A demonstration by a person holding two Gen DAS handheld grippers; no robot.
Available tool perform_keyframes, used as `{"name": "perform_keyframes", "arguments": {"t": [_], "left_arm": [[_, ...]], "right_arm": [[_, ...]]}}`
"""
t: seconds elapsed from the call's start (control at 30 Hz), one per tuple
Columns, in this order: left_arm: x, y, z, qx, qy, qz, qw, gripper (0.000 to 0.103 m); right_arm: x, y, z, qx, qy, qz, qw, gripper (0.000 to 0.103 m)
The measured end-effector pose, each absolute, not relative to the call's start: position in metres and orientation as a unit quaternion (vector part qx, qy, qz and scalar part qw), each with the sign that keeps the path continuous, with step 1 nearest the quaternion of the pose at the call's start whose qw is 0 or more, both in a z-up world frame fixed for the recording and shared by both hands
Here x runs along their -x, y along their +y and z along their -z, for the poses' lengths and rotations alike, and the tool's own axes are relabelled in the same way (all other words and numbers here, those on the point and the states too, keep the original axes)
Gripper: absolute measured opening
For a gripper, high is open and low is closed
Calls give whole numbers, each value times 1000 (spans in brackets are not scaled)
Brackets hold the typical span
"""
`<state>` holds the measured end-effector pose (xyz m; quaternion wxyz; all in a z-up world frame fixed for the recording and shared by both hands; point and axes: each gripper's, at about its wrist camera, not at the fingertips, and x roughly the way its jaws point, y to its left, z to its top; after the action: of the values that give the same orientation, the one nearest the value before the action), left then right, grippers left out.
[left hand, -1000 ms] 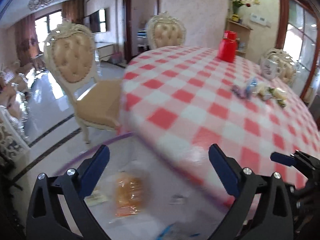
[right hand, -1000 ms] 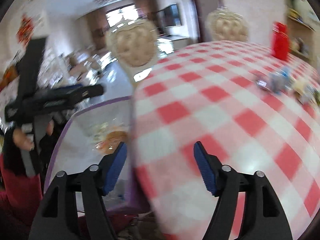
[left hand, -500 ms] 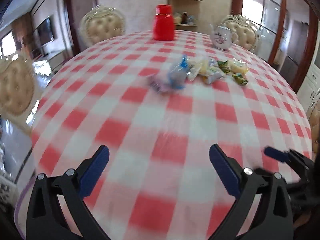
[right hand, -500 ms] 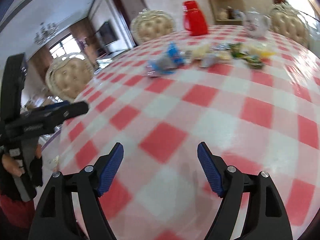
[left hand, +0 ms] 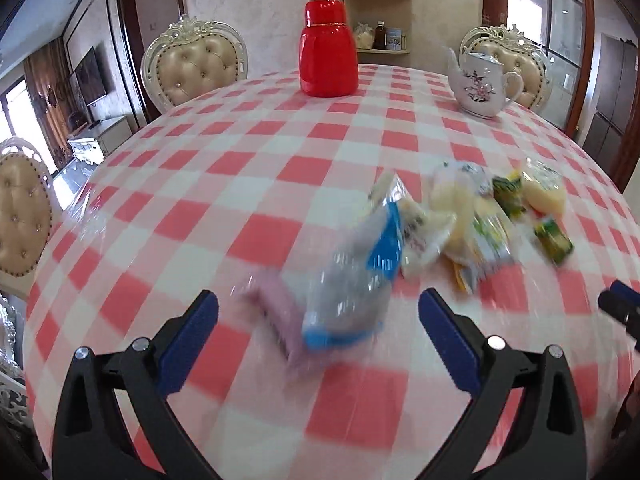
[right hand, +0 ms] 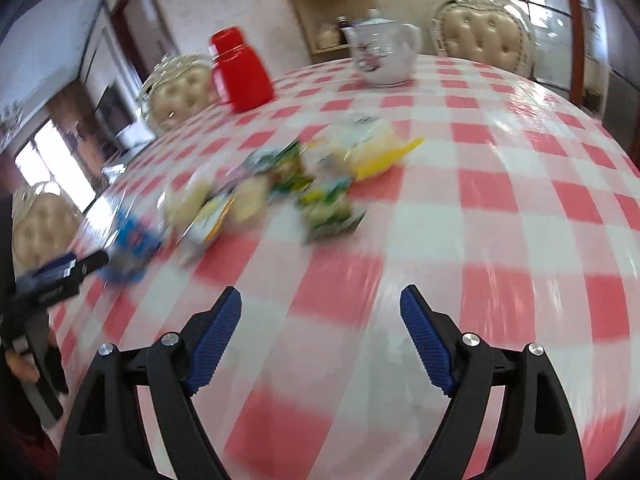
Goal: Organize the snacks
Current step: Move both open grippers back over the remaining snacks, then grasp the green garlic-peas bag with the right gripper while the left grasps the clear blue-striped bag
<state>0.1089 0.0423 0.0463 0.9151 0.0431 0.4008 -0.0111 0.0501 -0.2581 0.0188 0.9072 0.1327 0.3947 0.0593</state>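
Observation:
A heap of wrapped snacks lies on the red-and-white checked table (left hand: 280, 152). In the left wrist view a clear-and-blue packet (left hand: 360, 280) and a pink packet (left hand: 280, 320) lie just beyond my left gripper (left hand: 318, 312), which is open with nothing between its pads. Yellow and green packets (left hand: 500, 216) lie further right. In the right wrist view the same heap (right hand: 280, 184) sits ahead and left of my right gripper (right hand: 320, 308). Its jaws are opening and hold nothing. A green packet (right hand: 332, 216) is nearest to it.
A red flask (left hand: 328, 48) and a white flowered teapot (left hand: 480, 84) stand at the far side of the table. Padded chairs (left hand: 196, 68) ring the table. The left gripper's tip (right hand: 60, 276) shows at the left edge of the right wrist view.
Both grippers swung from a purple-rimmed bin beside the table, over the checked cloth, to the snack heap. The right gripper's jaws have widened.

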Motion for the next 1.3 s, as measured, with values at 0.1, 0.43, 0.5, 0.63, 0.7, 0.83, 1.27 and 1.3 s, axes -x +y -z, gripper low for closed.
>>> {"name": "perform_keyframes", "arguments": {"t": [0.1,0.43,0.5,0.63,0.7,0.83,1.27,1.3], "left_arm": [[-131,33,-39,-44,409,22,911,100],[-148,9,-12,-76,420,29,904,100],[-151,6,-5,-86,428,33,899,100],[-152,9,-4,-76,428,38,900,100],[-151,10,-4,-72,427,46,900,99],[-149,14,-1,-60,437,68,895,40],[-133,19,-18,-45,384,63,920,39],[-133,20,-18,-42,384,64,920,39]], "right_arm": [[-72,-264,-13,-131,399,-54,906,80],[-123,-230,-6,-7,420,-38,907,81],[-130,-226,-2,5,431,-37,902,81],[-139,-224,5,16,453,-31,891,77],[-140,-226,6,11,454,-33,890,70],[-131,-228,2,19,439,-40,897,37],[-82,-236,-28,-43,387,-69,918,37],[-77,-236,-30,-47,385,-70,919,37]]}}
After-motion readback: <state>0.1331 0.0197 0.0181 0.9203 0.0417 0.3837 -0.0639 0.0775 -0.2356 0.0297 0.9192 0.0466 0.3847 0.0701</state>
